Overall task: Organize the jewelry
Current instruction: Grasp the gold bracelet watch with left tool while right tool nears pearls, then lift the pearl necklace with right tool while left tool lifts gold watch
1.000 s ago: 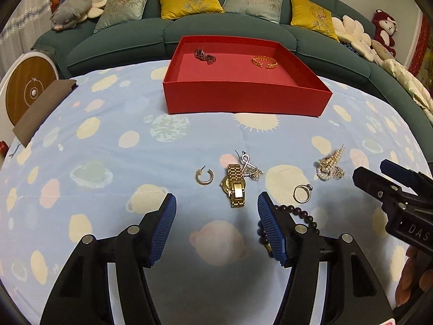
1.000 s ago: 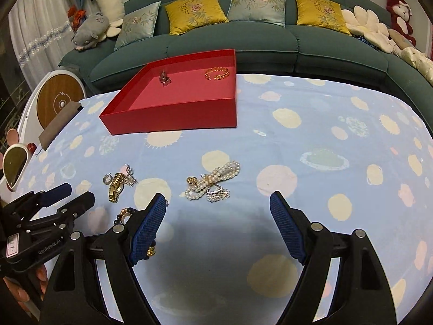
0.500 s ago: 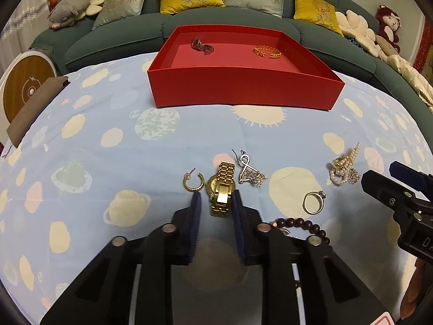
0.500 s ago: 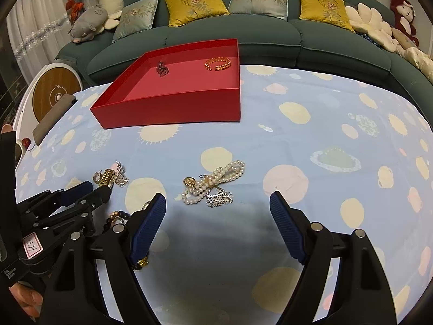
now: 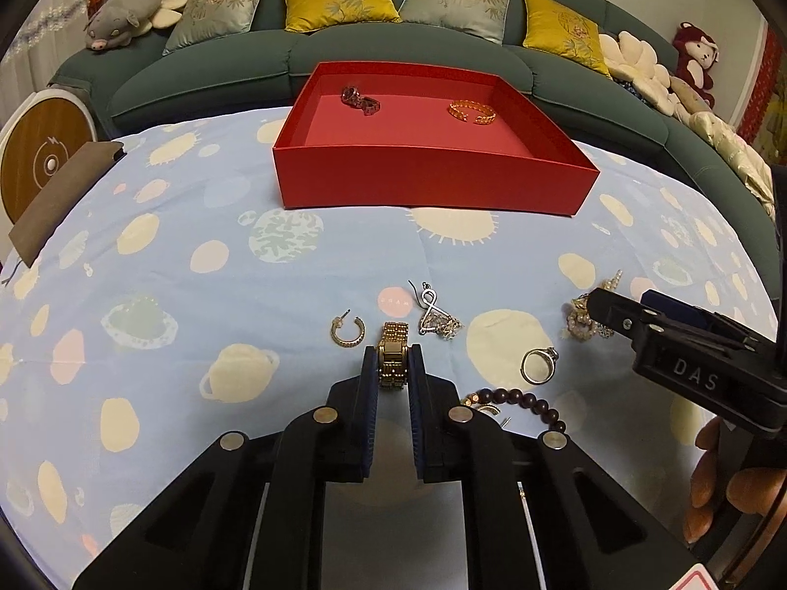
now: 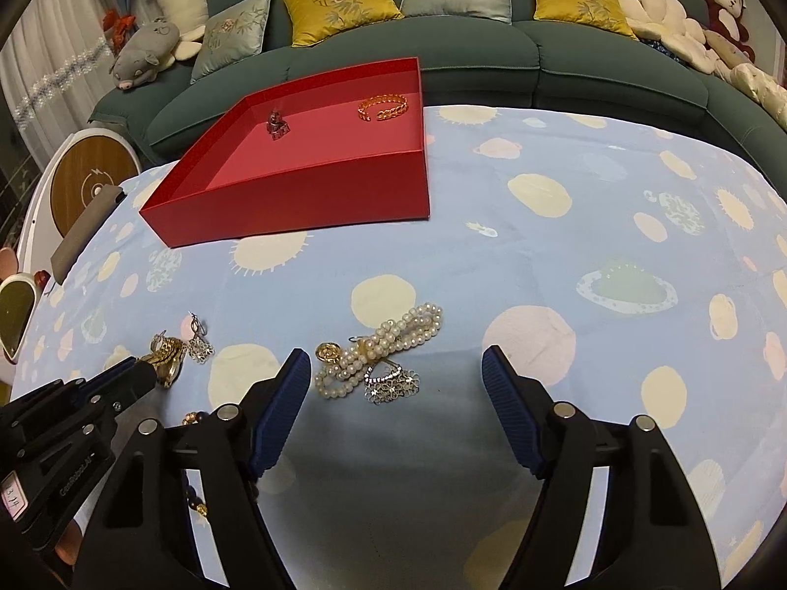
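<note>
Watch (image 5: 392,361) pinched between my left claw (image 5: 392,368) pads, near on the cloth; my right claw (image 6: 396,378) closing around nothing, pearls (image 6: 381,351) just beyond, red tray (image 5: 433,182) far

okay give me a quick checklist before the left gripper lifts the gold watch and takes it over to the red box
1. Left gripper shut on the gold watch: ok.
2. Watch free of the hoop earring and silver earring: ok, both lie apart from it.
3. Grip secure along the band: cannot tell, only one stretch sits between the pads.
4. Free floor in the red box beside the gold bracelet: ok.
5. Right gripper off the path: ok, jaws closing over the pearl necklace, pads not yet touching it.
</note>
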`<control>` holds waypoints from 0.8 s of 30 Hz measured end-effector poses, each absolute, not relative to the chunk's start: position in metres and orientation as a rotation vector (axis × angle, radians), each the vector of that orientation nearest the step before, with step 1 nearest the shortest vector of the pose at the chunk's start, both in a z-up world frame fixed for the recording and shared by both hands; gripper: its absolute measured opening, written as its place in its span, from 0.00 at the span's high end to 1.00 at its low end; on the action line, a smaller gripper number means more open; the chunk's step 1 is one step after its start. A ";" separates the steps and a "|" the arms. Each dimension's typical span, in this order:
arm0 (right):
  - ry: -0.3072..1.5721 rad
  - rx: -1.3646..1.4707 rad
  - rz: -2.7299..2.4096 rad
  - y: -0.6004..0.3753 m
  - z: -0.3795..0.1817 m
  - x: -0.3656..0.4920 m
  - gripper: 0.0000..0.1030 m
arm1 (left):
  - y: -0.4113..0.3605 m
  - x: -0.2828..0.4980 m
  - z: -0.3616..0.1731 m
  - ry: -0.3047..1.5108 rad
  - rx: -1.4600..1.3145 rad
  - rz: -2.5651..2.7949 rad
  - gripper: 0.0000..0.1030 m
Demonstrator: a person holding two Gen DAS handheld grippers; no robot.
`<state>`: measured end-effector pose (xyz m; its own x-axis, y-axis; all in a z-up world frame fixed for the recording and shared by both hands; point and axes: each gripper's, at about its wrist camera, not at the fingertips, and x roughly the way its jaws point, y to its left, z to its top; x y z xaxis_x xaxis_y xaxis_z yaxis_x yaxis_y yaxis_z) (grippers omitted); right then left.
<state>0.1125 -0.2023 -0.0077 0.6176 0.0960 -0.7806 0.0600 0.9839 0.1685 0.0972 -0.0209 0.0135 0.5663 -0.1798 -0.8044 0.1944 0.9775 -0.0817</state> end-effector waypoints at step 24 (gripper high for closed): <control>0.874 0.173 0.132 -0.193 0.005 0.103 1.00 | -0.012 0.096 0.021 0.939 -0.013 -0.218 0.91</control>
